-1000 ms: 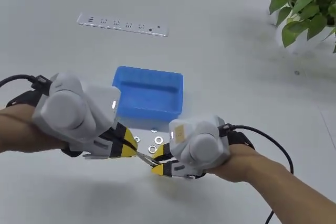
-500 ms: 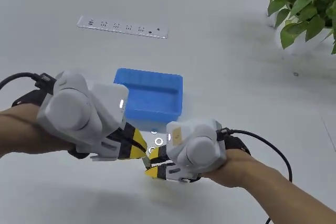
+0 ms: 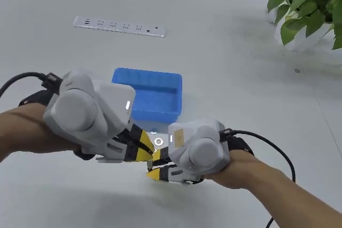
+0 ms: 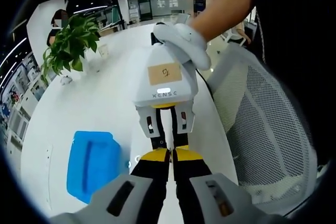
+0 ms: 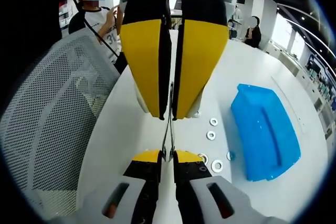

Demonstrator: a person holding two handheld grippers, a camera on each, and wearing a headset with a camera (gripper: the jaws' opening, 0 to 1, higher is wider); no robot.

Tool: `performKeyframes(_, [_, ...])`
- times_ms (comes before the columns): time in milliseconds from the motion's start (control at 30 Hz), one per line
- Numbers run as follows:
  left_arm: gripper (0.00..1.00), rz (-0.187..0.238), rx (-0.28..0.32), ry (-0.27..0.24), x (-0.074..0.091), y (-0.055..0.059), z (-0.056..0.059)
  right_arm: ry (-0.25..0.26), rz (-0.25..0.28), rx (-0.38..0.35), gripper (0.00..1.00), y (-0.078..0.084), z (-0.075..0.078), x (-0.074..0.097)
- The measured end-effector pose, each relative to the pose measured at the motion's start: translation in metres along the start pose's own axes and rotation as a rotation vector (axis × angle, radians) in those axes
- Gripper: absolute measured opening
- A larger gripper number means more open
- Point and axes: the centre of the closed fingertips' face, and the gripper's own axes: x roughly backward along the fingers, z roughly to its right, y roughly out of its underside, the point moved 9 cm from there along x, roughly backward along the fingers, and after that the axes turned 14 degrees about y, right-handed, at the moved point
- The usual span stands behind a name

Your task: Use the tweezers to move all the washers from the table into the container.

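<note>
Right gripper view tells you most. The slim silver metal tweezers [image 5: 168, 124] run straight from your right hand-held gripper [image 5: 167, 157] into the yellow-tipped left hand-held gripper [image 5: 168, 115], which faces it nose to nose. Both pairs of jaws are pressed almost together with the tweezers pinched between them, so the tool is clamped at each end. I judge that you are holding it from both sides to settle the grip before working one-handed. A tool this thin would twist easily in a single loose pinch.

The small flat silver metal washers [image 5: 211, 135] lie loose on the white tabletop [image 5: 121, 140]. They sit just beside the tweezers, between them and the shallow blue plastic container [image 5: 265, 132]. As far as the head view shows the container's floor, no washer is in it yet, so the moving has hardly begun.

From the head view, your two grippers meet low over the tabletop just in front of the container's near wall, with a washer visible in the gap. That makes each carry short. A white power strip [image 3: 118, 26] and a green potted plant [image 3: 299, 4] sit well apart from the work.
</note>
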Motion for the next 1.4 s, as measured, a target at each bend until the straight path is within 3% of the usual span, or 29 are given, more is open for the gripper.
performKeyframes(500, [0.05,0.0,-0.008,0.013,-0.003,0.004,-0.002,0.002,0.001,0.002,0.1,0.0,0.001,0.002])
performKeyframes(967, [0.05,0.007,-0.025,-0.026,0.006,-0.002,-0.009,0.045,0.013,0.011,0.11,-0.004,0.016,0.003])
performKeyframes(1400, [0.05,-0.003,-0.035,-0.038,0.007,0.0,-0.021,0.063,0.008,0.015,0.12,0.0,0.028,-0.001])
